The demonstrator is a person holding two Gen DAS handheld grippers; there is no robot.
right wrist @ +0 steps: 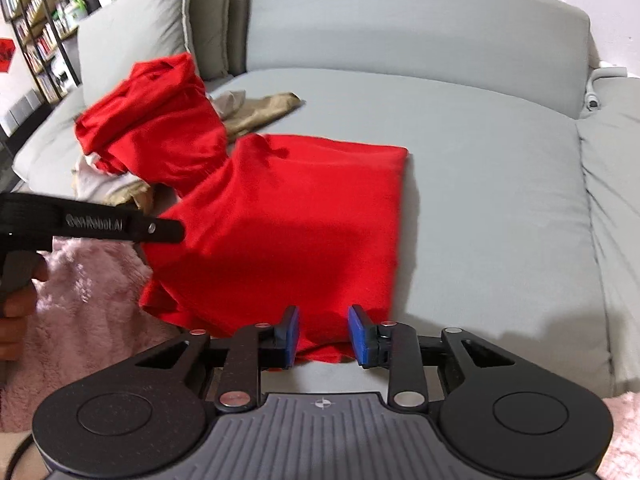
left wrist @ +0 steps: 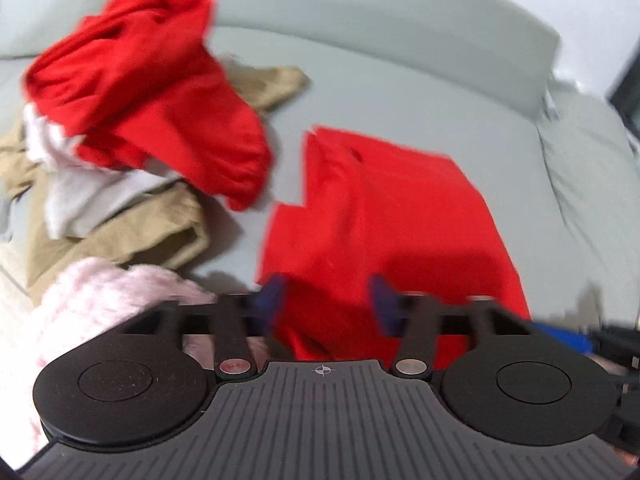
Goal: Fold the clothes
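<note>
1. A flat red cloth garment [right wrist: 304,208] lies spread on the grey sofa seat [right wrist: 480,184]. Its near edge hangs close to the front of the seat.
2. To its left sits a heap of more clothes: a crumpled red cloth piece [right wrist: 160,120], a tan cloth piece [left wrist: 132,236] and a white cloth piece [left wrist: 80,196]. A fluffy pink blanket [right wrist: 88,292] lies at the near left.
3. The red garment looks soft, thin and light. I think it will bend and sag as soon as it is lifted. It should not slip much, and it will not break.
4. A good place to take hold looks like the near edge or a near corner, so the cloth can be pulled over itself.
5. The right hand-held gripper [right wrist: 323,334] has its blue pads [right wrist: 360,336] partly apart. The near edge of the red garment sits in the gap between them. The pads do not seem to squeeze it yet, so it grips nothing.
6. The left hand-held gripper [left wrist: 326,300] is spread wide over the left near part of the same garment. The picture is blurry, but nothing is pinched in it.
7. A person's hand [right wrist: 16,312] holds the left tool at the left side.
</note>
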